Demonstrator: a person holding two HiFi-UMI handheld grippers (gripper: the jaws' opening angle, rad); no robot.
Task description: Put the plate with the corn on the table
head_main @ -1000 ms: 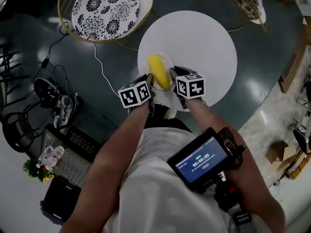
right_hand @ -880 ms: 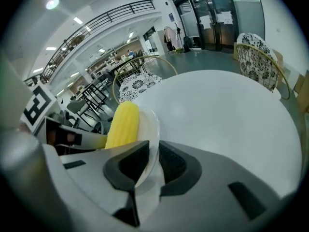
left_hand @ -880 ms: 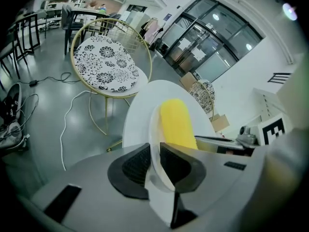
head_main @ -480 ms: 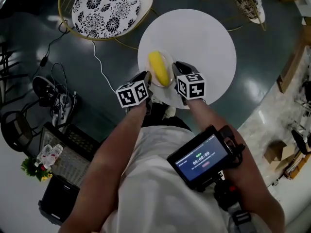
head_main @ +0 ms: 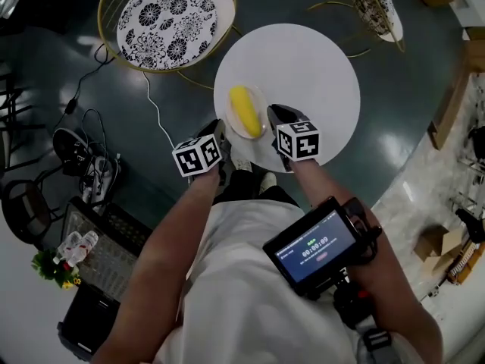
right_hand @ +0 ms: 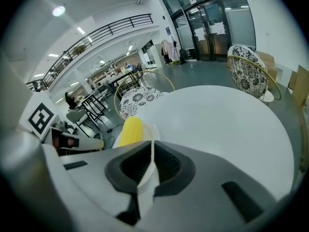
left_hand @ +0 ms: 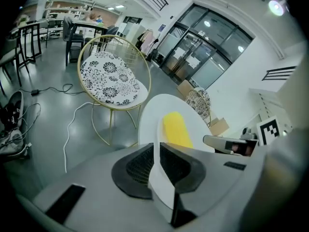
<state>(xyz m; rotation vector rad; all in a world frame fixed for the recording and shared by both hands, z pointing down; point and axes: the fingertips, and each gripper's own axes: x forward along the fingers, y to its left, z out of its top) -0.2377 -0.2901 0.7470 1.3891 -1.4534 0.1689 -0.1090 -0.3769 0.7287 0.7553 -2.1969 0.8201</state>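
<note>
A yellow corn cob (head_main: 245,111) lies on a small white plate (head_main: 258,127), over the near-left part of the round white table (head_main: 311,74). I cannot tell whether the plate touches the tabletop. My left gripper (head_main: 220,133) is shut on the plate's left rim (left_hand: 162,187), with the corn (left_hand: 176,129) just beyond its jaws. My right gripper (head_main: 274,117) is shut on the plate's right rim (right_hand: 145,175), and the corn (right_hand: 129,131) shows to its left. Each gripper (left_hand: 157,166) (right_hand: 147,168) pinches the rim edge-on.
A gold wire chair with a black-and-white floral cushion (head_main: 167,25) stands left of the table, and a second one (head_main: 379,2) behind it. Cables and a power strip (head_main: 87,161) lie on the dark floor. Cardboard boxes (head_main: 432,245) sit at the right.
The left gripper's marker cube has shifted a little left and towards me. The plate with the corn and the right gripper have barely moved over the table.
</note>
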